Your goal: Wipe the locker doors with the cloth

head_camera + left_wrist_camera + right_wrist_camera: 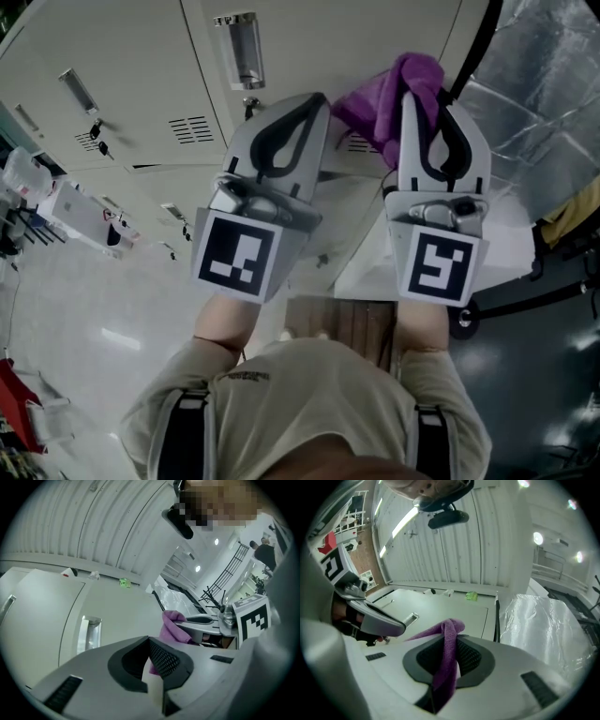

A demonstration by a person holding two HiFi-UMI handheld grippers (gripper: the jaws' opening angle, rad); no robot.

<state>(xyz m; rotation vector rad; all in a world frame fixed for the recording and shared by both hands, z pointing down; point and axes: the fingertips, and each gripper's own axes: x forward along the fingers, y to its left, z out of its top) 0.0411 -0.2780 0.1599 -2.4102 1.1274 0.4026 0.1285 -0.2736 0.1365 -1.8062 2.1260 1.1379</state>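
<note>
Cream locker doors (pixel 141 75) stand in front of me, one with a recessed metal handle (pixel 239 47). My right gripper (pixel 412 89) is shut on a purple cloth (pixel 375 103), which bunches out past its tips close to a locker door. In the right gripper view the cloth (pixel 449 639) hangs between the pads of the right gripper (pixel 450 653). My left gripper (pixel 317 101) is beside it, shut with nothing held. In the left gripper view, the left gripper (pixel 152 660) points at a door (pixel 112 616) and its handle (pixel 89 632), with the cloth (pixel 171 627) to the right.
Keys (pixel 248 108) hang from a lock below the handle, next to vent slots (pixel 192 129). A silvery plastic sheet (pixel 534 84) covers something to the right of the lockers. A black wheeled frame (pixel 525 300) stands at lower right. Clutter (pixel 66 211) lies at far left.
</note>
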